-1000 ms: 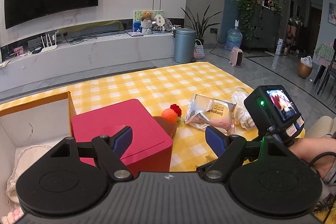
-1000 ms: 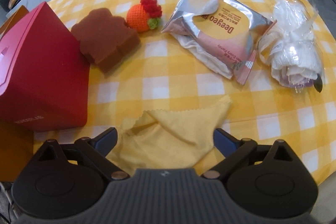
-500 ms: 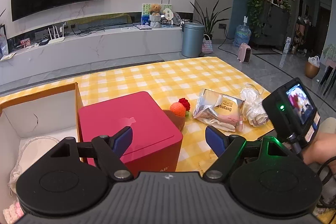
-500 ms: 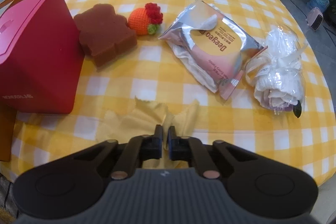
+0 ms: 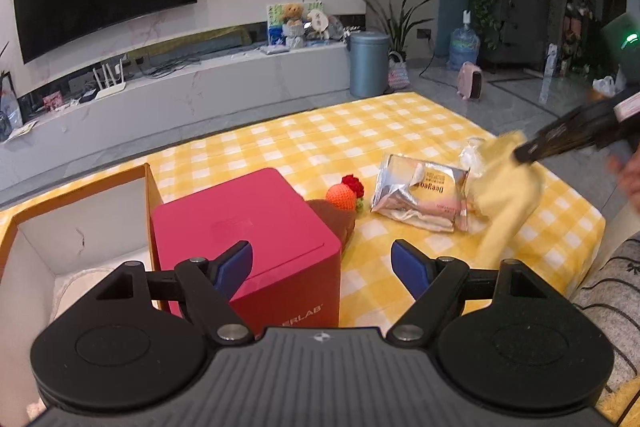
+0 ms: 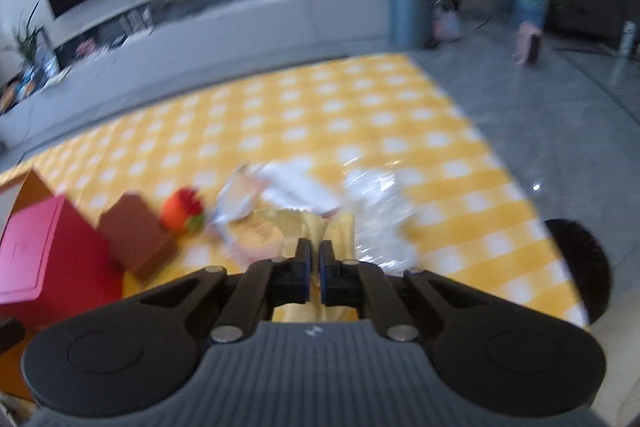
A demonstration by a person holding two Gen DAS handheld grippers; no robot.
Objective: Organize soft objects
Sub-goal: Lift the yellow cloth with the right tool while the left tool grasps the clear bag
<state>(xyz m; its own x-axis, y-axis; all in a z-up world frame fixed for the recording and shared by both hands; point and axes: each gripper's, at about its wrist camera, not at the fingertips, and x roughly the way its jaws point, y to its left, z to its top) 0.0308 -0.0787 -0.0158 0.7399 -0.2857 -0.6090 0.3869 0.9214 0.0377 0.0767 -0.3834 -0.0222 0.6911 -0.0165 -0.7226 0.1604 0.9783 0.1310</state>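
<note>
Cloth (image 6: 316,227), yellow, is clamped between the pads of my right gripper (image 6: 314,269), whose jaws are fully closed on it. From the left wrist view the cloth (image 5: 506,195) hangs clear of the bench from the right gripper (image 5: 524,155), draping down in front of the wipes pack. The right wrist view is blurred, so fine detail of the fold cannot be read.

My left gripper (image 5: 322,267) is wide open and holds nothing. It hovers above the near edge of the red box (image 5: 248,227).

Bench (image 5: 320,139) layout, outward from the left gripper:
- The red box stands on the bench, lid closed.
- An open cardboard box (image 5: 80,203) stands just beside the red box, on its left. A pale soft item lies inside it; what it is cannot be told.
- A brown sponge (image 5: 338,217) sits against the far right corner of the red box, partly hidden by it.
- An orange knitted toy (image 5: 344,195) with a red top lies just beside the sponge.
- A silver wipes pack (image 5: 420,191) lies flat to the right of the toy.
- A clear bag (image 6: 376,195) of white material lies beyond the wipes pack, near the right edge of the bench.

The bench carries a yellow and white checked cover. A sleeve (image 5: 612,287) of patterned grey fabric shows at the right edge of the left wrist view.
</note>
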